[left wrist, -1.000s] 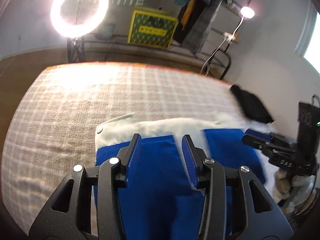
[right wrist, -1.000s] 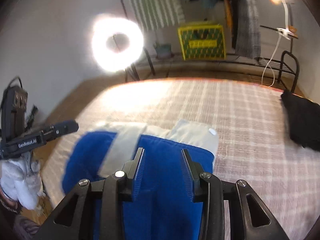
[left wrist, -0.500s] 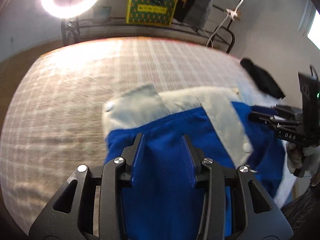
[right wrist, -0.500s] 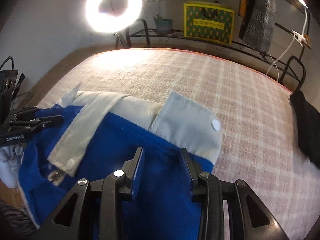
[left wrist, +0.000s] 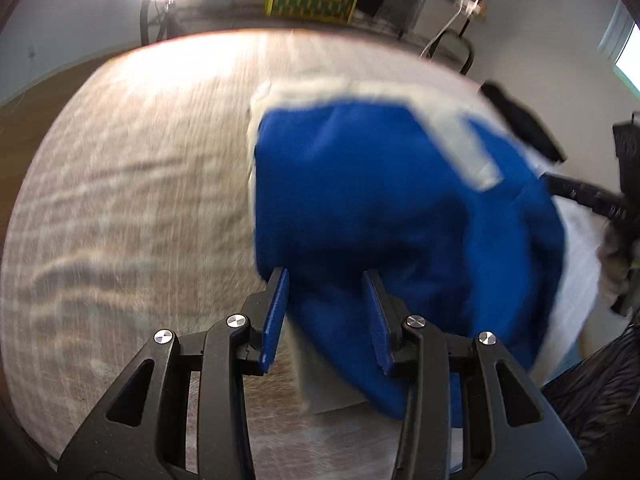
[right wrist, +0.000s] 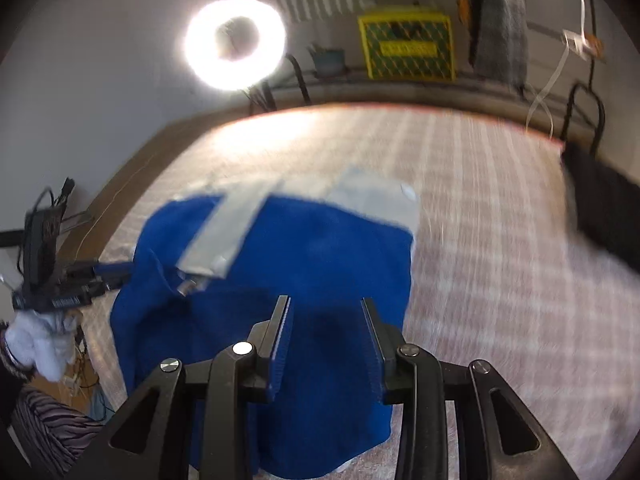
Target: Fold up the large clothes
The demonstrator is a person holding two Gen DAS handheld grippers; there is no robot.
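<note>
Blue garment (left wrist: 380, 208) with pale trim, soft, limp, light (we judge): left gripper (left wrist: 326, 312) and right gripper (right wrist: 326, 340) each clamp a bunched edge; best held at corners.

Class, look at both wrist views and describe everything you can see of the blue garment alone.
The blue garment is thick, soft-looking royal-blue cloth with pale grey-white lining and a pale strap carrying snap fasteners. It lies bunched and partly folded on the checked bedcover, its lining showing along the far edge. Each gripper, left and right, has blue cloth between its fingers. The frames are motion-blurred.
</note>
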